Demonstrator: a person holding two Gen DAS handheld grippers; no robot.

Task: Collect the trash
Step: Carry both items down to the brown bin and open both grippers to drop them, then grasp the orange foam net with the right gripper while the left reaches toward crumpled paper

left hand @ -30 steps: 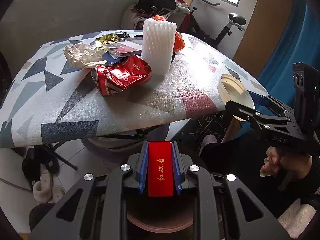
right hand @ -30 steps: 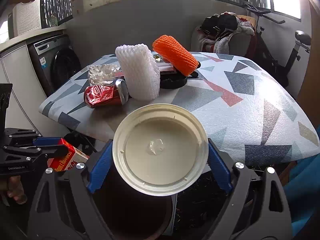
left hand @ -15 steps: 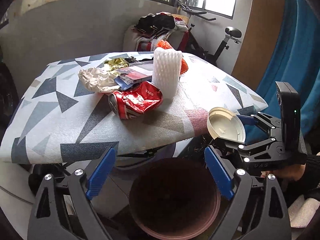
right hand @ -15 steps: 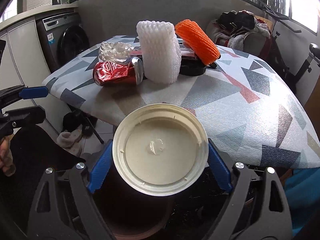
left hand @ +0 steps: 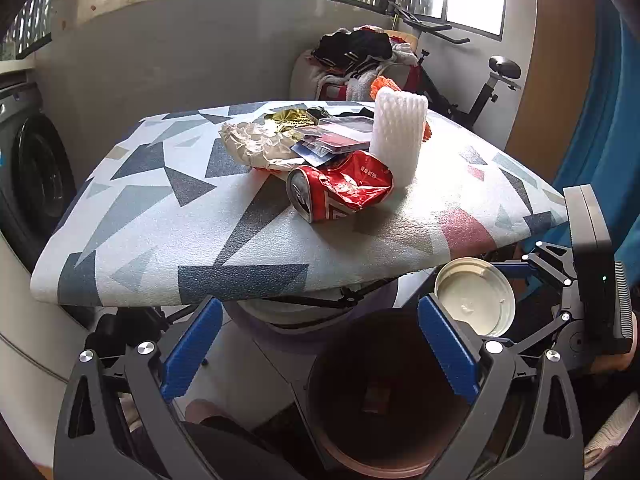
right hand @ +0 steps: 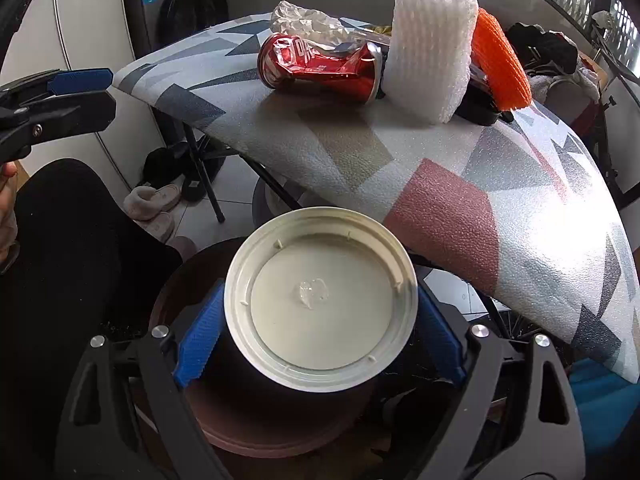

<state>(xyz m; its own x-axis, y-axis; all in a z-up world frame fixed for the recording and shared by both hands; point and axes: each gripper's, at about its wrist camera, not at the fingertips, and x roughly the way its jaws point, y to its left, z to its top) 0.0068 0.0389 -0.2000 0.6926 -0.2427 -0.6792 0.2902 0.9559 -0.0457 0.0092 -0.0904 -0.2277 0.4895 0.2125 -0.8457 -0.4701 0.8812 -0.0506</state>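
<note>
My left gripper (left hand: 320, 344) is open and empty above a dark round bin (left hand: 384, 400); a small red box (left hand: 374, 398) lies inside it. My right gripper (right hand: 320, 336) is shut on a cream plastic lid (right hand: 320, 300), held over the bin (right hand: 192, 292). The lid also shows in the left wrist view (left hand: 474, 300), beside the bin's rim. On the table lie a crushed red can (left hand: 336, 190), a white foam net sleeve (left hand: 396, 136), an orange foam net (right hand: 500, 60), crumpled paper (left hand: 252, 144) and wrappers (left hand: 340, 140).
The patterned table (left hand: 160, 216) stands in front of both grippers, its front edge over the bin. A washing machine (right hand: 180, 4) is on the left. Slippers (right hand: 156, 200) lie on the floor. An exercise bike (left hand: 480, 80) and piled clothes (left hand: 356, 56) are behind.
My left gripper opened and let the red box go; it now lies in the bin. My right gripper carried the lid down and over the bin.
</note>
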